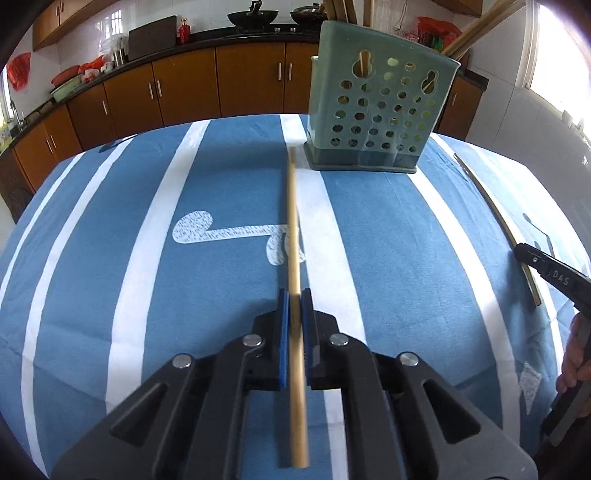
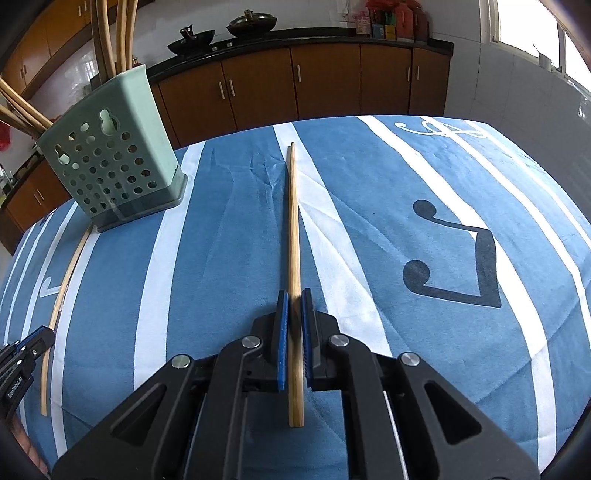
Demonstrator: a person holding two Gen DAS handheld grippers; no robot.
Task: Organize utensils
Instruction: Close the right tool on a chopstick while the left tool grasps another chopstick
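Note:
A pale wooden chopstick [image 1: 292,206] lies along the blue striped tablecloth [image 1: 110,258], and my left gripper [image 1: 295,295] is shut on it near its near end. Its far tip reaches almost to the green perforated utensil holder [image 1: 369,110], which stands upright with several chopsticks [image 1: 476,26] in it. My right gripper [image 2: 294,297] is shut on a second chopstick [image 2: 293,206] to the right of the holder [image 2: 110,162]. Each gripper shows in the other view: the right gripper [image 1: 528,258] at the right edge, the left gripper [image 2: 38,341] at the lower left on its chopstick [image 2: 66,284].
Brown kitchen cabinets [image 1: 251,77] run behind the table, with woks [image 2: 192,37] on the dark counter. A bright window [image 2: 528,22] is at the far right. A person's hand [image 1: 576,354] holds the right gripper's handle. The cloth [image 2: 443,184] bears printed music notes.

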